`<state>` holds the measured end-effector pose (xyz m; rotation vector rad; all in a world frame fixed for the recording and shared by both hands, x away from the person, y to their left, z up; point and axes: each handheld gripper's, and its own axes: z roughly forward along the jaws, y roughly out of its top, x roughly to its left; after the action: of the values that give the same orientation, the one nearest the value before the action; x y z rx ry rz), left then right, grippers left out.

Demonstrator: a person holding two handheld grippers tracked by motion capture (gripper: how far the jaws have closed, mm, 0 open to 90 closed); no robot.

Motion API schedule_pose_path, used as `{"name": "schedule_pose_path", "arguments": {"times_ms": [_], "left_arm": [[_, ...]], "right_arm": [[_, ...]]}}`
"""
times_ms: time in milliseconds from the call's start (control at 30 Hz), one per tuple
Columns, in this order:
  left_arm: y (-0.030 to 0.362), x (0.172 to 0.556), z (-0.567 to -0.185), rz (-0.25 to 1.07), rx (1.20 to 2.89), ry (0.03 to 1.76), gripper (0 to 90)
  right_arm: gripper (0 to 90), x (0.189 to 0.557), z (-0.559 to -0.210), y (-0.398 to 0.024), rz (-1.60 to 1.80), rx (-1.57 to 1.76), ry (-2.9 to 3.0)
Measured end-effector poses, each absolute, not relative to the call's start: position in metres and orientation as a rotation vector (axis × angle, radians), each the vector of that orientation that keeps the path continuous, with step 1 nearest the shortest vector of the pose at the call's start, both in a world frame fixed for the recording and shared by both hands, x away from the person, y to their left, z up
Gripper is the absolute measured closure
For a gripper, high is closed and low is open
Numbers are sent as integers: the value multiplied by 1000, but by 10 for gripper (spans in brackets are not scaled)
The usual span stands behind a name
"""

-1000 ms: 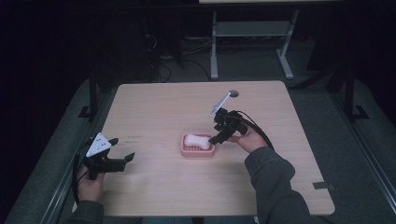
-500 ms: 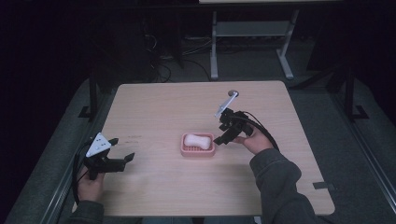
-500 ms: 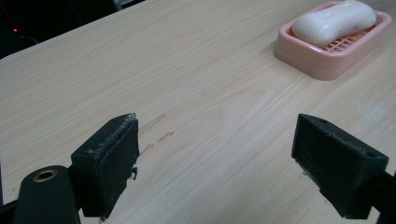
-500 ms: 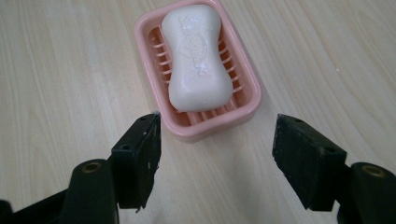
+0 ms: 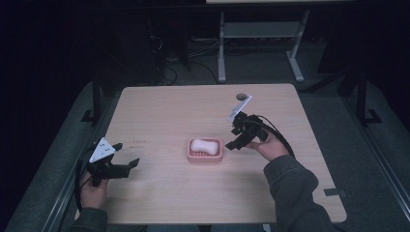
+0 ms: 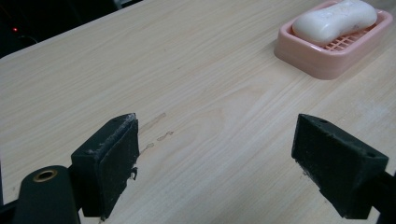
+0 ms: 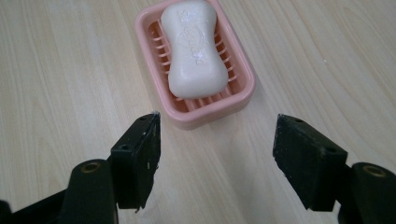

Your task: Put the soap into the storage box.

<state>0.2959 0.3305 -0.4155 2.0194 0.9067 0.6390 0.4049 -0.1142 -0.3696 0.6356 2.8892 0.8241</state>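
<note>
A white soap bar (image 7: 194, 51) w/ a pinched middle lies in a pink soap dish (image 7: 243, 91) that has slats in its floor. The dish sits near the middle of the bench (image 5: 169, 111), a bit toward the person's edge.

The right gripper (image 5: 231, 141) is just beside the dish, on its right side. Its jaws are spread wide w/ nothing between them, and they don't touch the dish. The left gripper (image 5: 126, 164) is near the bench's left edge, well apart from the dish. Its jaws are wide too, holding nothing, low over bare wood.

The bench top is light wood w/ a few small marks (image 6: 156, 128) on it. The room around is dark, w/ a grey frame (image 5: 261, 36) on the floor past the far edge.
</note>
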Motion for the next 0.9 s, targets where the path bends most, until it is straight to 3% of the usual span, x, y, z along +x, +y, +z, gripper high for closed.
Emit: {"name": "schedule_pose_path", "arguments": {"times_ms": [900], "left_arm": [[330, 296, -416, 643, 2029, 909, 145]], "right_arm": [[304, 376, -373, -169, 829, 752, 2832]]}}
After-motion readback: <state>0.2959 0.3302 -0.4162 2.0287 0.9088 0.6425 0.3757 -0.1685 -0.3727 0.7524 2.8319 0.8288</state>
